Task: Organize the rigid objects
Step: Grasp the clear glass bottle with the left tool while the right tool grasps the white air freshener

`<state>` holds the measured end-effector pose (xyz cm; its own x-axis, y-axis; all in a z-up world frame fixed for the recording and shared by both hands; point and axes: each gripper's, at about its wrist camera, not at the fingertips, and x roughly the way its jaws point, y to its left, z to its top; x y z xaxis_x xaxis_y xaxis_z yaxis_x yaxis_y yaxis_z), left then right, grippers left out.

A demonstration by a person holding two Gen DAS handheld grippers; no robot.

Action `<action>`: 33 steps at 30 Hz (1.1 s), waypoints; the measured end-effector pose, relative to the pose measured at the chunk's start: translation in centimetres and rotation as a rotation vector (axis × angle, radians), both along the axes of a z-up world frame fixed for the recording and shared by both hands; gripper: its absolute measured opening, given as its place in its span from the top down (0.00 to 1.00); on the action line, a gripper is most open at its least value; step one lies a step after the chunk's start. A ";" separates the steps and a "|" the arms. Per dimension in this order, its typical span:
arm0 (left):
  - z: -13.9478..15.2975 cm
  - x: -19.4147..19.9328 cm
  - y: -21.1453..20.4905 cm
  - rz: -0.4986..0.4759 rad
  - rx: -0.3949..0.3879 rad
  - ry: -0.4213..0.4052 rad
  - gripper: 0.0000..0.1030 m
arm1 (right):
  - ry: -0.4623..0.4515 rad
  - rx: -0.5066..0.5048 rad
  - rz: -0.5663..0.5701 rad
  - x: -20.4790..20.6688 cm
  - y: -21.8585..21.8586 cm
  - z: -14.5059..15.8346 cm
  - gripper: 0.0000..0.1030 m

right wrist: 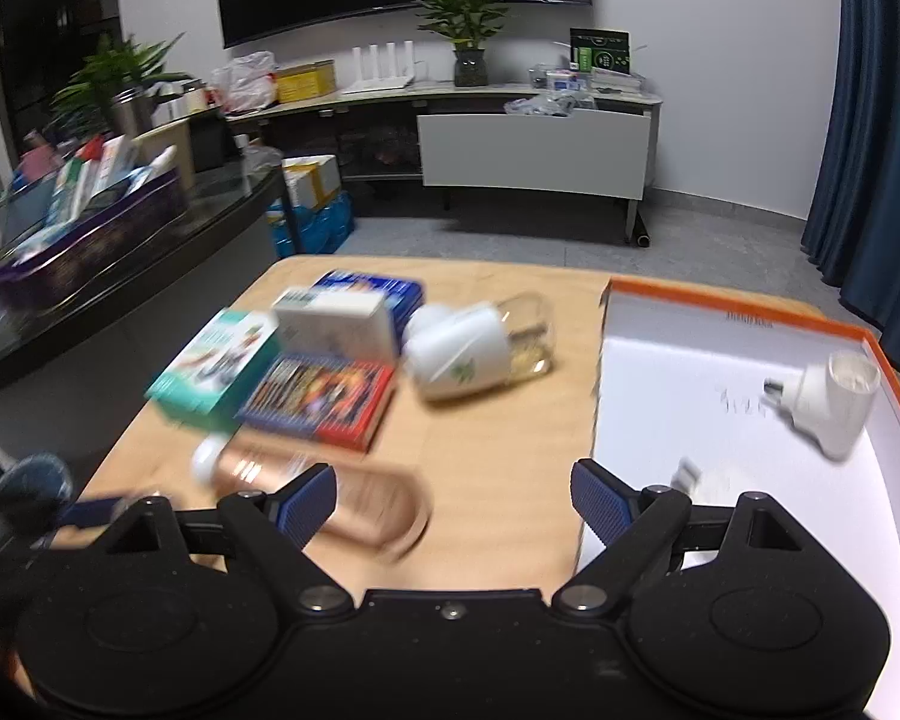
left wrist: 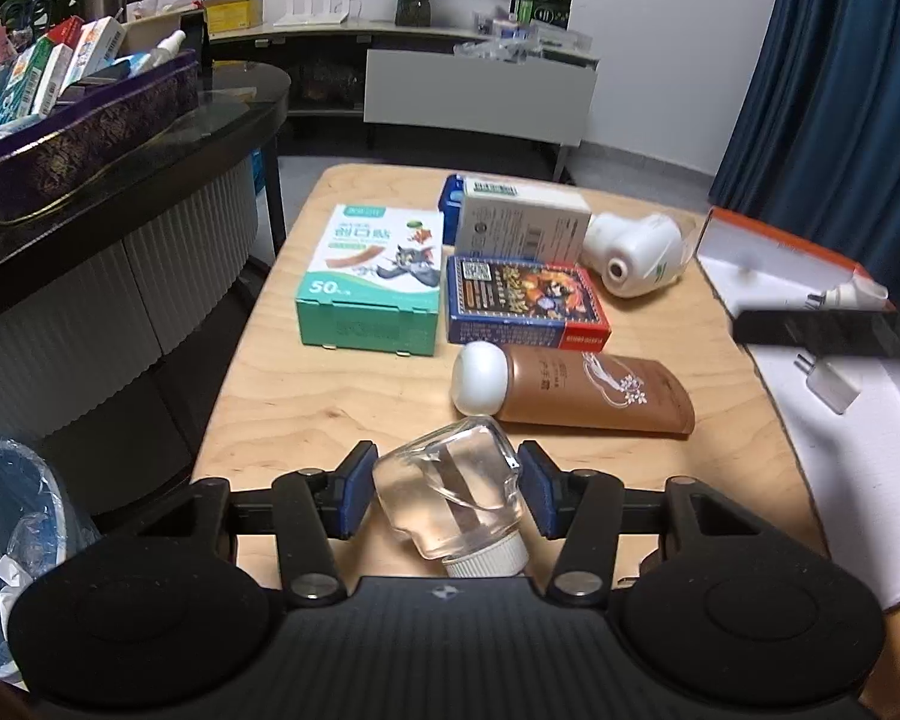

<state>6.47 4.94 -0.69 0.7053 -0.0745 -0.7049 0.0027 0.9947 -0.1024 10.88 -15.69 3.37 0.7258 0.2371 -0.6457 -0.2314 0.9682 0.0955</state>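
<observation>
My left gripper (left wrist: pixel 447 489) is shut on a clear glass bottle (left wrist: pixel 450 480) with a white ribbed cap, both blue pads pressing its sides just above the wooden table (left wrist: pixel 306 420). Beyond it lie a brown bottle (left wrist: pixel 594 396) with a white cap, a blue-and-red card box (left wrist: pixel 525 303), a green plaster box (left wrist: pixel 369 282), a white box (left wrist: pixel 522 228) and a white bottle (left wrist: pixel 636 261). My right gripper (right wrist: pixel 453 504) is open with nothing between its fingers, above the table between the brown bottle (right wrist: pixel 342 498) and a white, orange-rimmed tray (right wrist: pixel 720 396). The right wrist view is blurred.
White plug adapters (right wrist: pixel 822 408) lie in the tray at the table's right. A gloved hand (left wrist: pixel 870 480) is at the right edge. Left of the table stands a dark counter (left wrist: pixel 150 138) carrying a purple bin (left wrist: pixel 78 126) full of boxes. A lined wastebasket (left wrist: pixel 12 516) sits on the floor.
</observation>
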 end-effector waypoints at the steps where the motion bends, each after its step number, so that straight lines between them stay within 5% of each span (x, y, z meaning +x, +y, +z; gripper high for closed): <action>1: 0.1 -0.1 0.2 0.000 -0.007 -0.004 0.50 | 0.024 0.031 -0.024 1.3 -0.4 0.1 0.03; 9: -0.5 -0.1 0.7 -0.005 -0.045 -0.007 0.50 | 0.293 0.337 -0.248 10.3 -2.1 -1.7 0.03; 16: -1.0 0.1 1.5 -0.006 -0.075 -0.003 0.50 | 0.350 0.465 -0.454 13.3 -2.3 -3.5 0.03; 22: -1.4 0.3 1.6 -0.007 -0.080 -0.008 0.50 | 0.351 0.421 -0.429 14.1 -0.3 -3.5 0.06; 24: -1.4 0.2 1.6 -0.010 -0.078 -0.012 0.50 | 0.329 0.446 -0.389 13.6 -0.3 -3.3 0.26; 27: -1.4 0.1 1.6 -0.014 -0.085 -0.017 0.50 | 0.290 0.463 -0.355 12.7 -0.9 -2.9 0.38; 33: -1.2 -0.2 1.4 -0.019 -0.096 -0.036 0.50 | 0.208 0.455 -0.275 10.4 -3.0 -2.2 0.38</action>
<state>6.23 6.38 -1.88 0.7276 -0.1543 -0.6684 0.0269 0.9800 -0.1970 21.27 -18.70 1.12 0.6685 0.3449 -0.6589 0.0916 0.8411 0.5331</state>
